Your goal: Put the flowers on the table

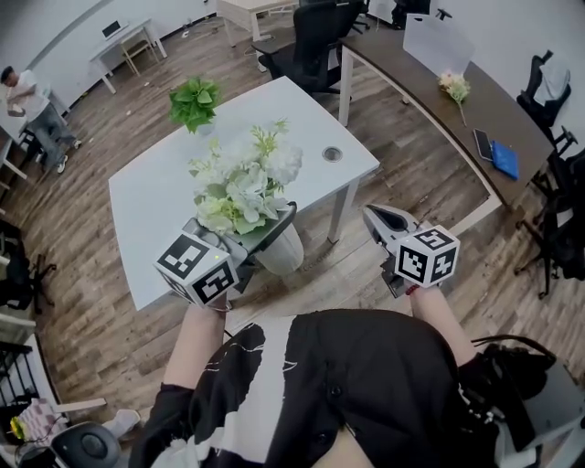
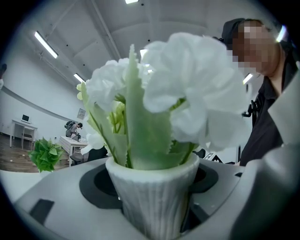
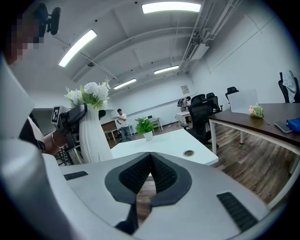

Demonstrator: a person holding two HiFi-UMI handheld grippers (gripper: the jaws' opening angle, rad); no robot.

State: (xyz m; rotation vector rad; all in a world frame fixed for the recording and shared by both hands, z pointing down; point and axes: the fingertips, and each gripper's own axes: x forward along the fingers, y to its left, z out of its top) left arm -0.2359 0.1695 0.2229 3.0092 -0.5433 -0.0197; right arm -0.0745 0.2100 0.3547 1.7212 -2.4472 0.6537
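Between the jaws of the left claw (image 1: 267, 233) stands a white ribbed vase (image 2: 152, 201). The jaws are closed against its sides below the rim, open only as wide as the vase. White artificial flowers (image 1: 242, 183) with pale green leaves rise from it. In the head view the vase is held in the air, its base showing against the floor just off the near edge of the white desk (image 1: 155, 201).

The right claw (image 3: 150, 157) hangs to the right over the floor, well apart from the vase. Its dark ribbed pads meet at the tips and nothing lies between them.

On the white desk's far corner sits a small potted green plant (image 1: 193, 102), and a round cable port (image 1: 332, 154) is set near the right edge. The rest of the top is bare.

Beyond, a long brown desk (image 1: 430, 78) carries a small pale bouquet (image 1: 454, 87), a blue notebook (image 1: 504, 160) and a dark flat device (image 1: 483, 143) just beside it. A black office chair (image 1: 311, 41) stands between the two desks. The floor (image 1: 430, 183) is wood plank. A seated person (image 1: 27, 101) is at the far left, and strip lights (image 3: 171, 7) run along the white ceiling.
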